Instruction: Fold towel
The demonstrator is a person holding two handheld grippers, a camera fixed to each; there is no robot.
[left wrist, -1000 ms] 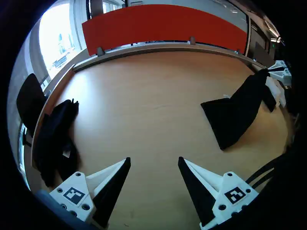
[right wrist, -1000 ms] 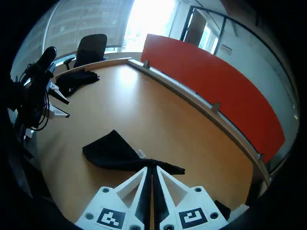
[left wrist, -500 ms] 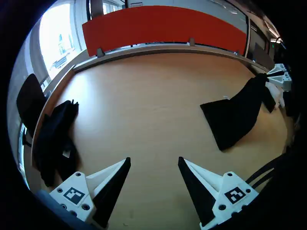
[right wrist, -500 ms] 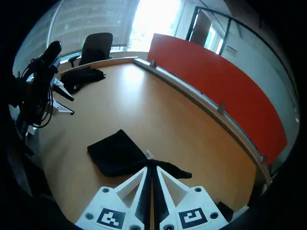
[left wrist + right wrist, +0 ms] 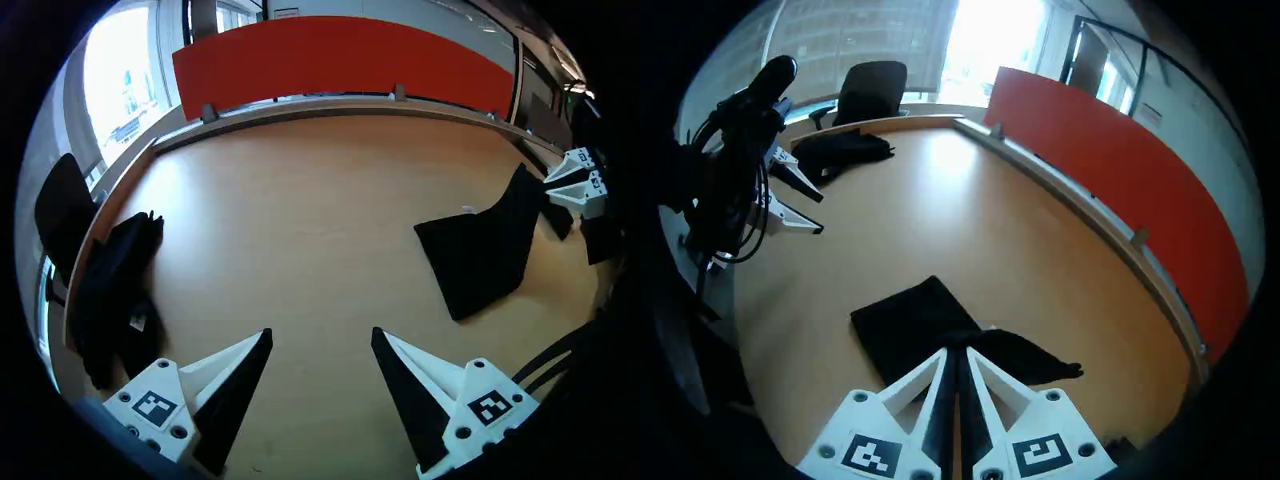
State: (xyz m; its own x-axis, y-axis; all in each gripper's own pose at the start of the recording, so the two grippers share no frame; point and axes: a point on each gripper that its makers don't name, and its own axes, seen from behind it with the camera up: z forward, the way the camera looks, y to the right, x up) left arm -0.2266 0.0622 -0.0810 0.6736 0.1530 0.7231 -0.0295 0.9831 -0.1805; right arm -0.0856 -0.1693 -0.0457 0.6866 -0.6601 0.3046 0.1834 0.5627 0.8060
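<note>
My right tongs (image 5: 958, 350), clamped on a corner of the black towel (image 5: 912, 324), have carried it lower over the rest lying just ahead on the desk (image 5: 960, 216), beginning the fold, while my left tongs (image 5: 320, 332) hang apart, well away.

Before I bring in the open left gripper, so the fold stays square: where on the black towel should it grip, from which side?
On the black towel, probably the flat corner nearest the left gripper, approached low from its own side: that corner lies free on the table, while the right gripper pinches the raised opposite end.
</note>
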